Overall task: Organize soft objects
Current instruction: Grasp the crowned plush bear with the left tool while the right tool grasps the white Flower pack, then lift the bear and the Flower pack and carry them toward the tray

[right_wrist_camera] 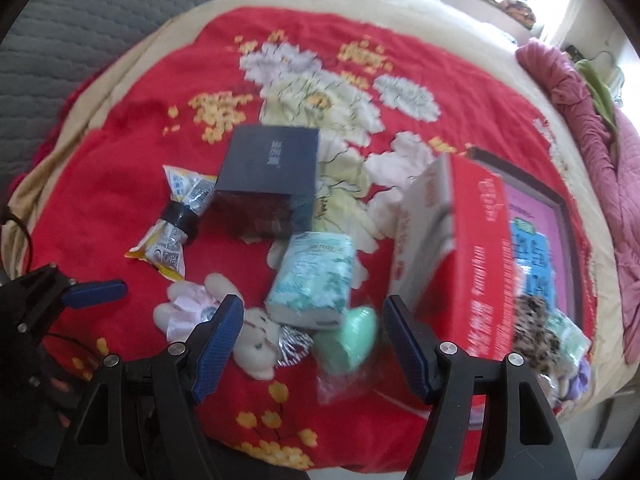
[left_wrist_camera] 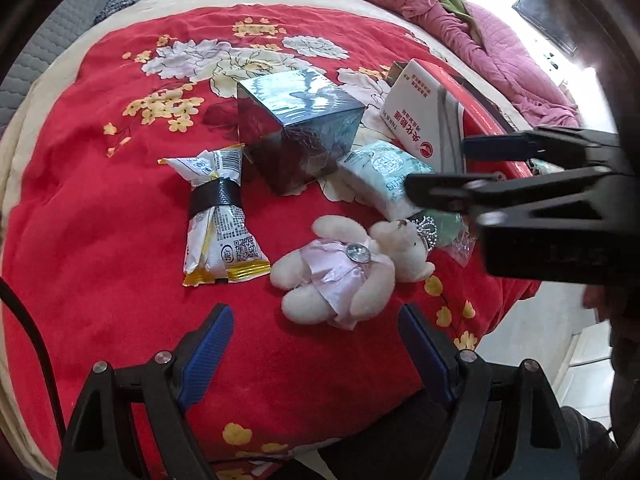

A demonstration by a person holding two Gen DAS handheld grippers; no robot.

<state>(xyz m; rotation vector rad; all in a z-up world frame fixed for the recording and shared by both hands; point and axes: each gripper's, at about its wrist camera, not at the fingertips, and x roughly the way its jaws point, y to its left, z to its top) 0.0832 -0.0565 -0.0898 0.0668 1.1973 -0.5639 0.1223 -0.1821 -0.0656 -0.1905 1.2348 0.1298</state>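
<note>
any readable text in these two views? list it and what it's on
"TNR" then Chinese characters beside a red round logo: white and red box, printed sideways; characters too small to read.
"ter" beside a QR code: taped snack packet; the rest is too small.
Pale vertical mark on the dark box: blurred, unreadable.
Print on the tissue pack and the red box side: blurred.
Nothing else legible.

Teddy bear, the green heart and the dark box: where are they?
teddy bear (left_wrist_camera: 340,272), left wrist view, on its pink dress.
green heart (right_wrist_camera: 356,338), right wrist view, on its rounded top.
dark box (right_wrist_camera: 266,176), right wrist view, on its top face.
</note>
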